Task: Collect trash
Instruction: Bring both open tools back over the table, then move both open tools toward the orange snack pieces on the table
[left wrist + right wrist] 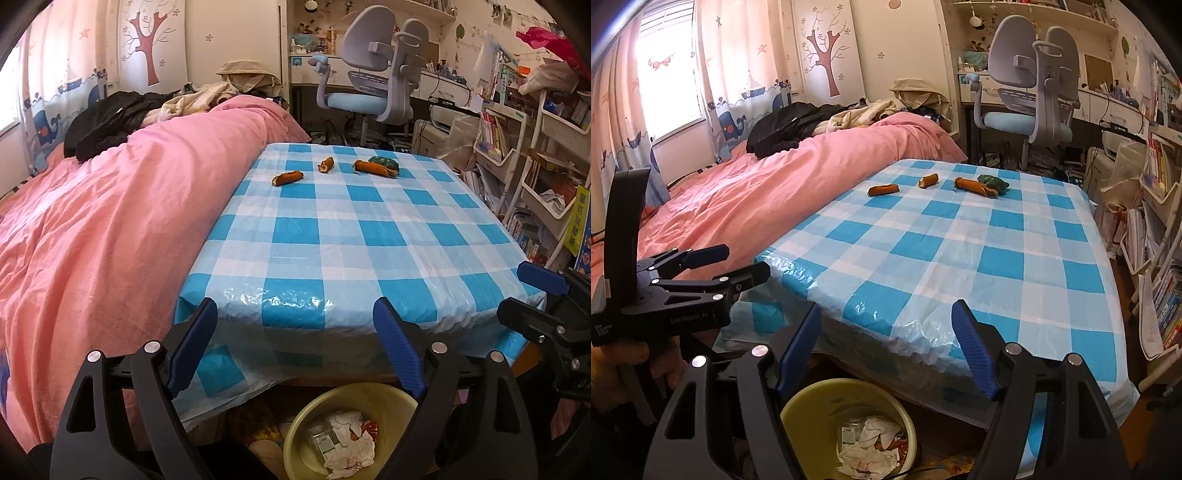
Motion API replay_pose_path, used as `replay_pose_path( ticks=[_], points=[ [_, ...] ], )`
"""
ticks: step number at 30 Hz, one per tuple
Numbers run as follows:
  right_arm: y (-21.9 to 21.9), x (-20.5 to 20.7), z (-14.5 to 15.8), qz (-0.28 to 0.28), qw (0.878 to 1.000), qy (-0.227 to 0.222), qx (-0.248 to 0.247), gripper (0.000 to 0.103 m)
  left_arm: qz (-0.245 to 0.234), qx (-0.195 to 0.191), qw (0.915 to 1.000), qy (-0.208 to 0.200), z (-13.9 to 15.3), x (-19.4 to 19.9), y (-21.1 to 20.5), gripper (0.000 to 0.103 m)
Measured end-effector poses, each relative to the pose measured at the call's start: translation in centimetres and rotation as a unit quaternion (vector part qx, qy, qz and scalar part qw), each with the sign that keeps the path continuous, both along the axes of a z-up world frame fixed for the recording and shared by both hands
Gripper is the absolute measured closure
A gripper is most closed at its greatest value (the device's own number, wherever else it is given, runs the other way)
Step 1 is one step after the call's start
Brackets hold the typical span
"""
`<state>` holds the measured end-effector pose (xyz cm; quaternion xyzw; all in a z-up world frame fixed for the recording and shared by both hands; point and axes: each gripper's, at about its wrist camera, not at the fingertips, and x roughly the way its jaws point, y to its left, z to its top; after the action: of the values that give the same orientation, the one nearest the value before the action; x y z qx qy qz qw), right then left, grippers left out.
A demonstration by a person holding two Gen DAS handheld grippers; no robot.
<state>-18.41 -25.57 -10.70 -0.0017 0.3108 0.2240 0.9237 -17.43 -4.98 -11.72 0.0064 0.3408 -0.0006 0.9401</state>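
1. While both claws hang over the near table edge, neither holds anything: the left gripper (295, 314) stands spread wide with only tablecloth showing between its blue pads, and the right gripper (886, 317) is likewise released and empty.
2. Below them, at 6 o'clock in both views, sits the yellow bin (295, 435) on the floor, partly under the table's overhang, already holding crumpled paper and wrappers (347, 443).
3. From the right wrist view the left gripper appears at 9 o'clock, beside the pink bedding (738, 199); a hand (639, 365) grips its handle.
4. Across the blue checked tablecloth (351, 240), towards 12 o'clock, the remaining trash lies at the far edge: one orange peel piece (287, 178) at left, a smaller peel piece (325, 164) in the middle, and a longer peel (375, 168) touching a green crumpled scrap (384, 162) at right.
5. Judging from this, a drop into the bin is done and the step in hand is the reach for the next piece.
6. That reach calls for a long stretch over the table, jaws kept wide, then lowered flat around a peel so the plastic cloth is not pinched.
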Motion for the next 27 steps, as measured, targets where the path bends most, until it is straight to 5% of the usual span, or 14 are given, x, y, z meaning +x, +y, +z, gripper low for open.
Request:
replay_pose_path(
  ticks=[27],
  points=[
    [0.2,0.8,-0.2,-0.003,1.0,-0.009,-0.001,0.031,0.009,0.006,0.9996,-0.025,1.2,2.7,-0.4,0.015]
  ],
)
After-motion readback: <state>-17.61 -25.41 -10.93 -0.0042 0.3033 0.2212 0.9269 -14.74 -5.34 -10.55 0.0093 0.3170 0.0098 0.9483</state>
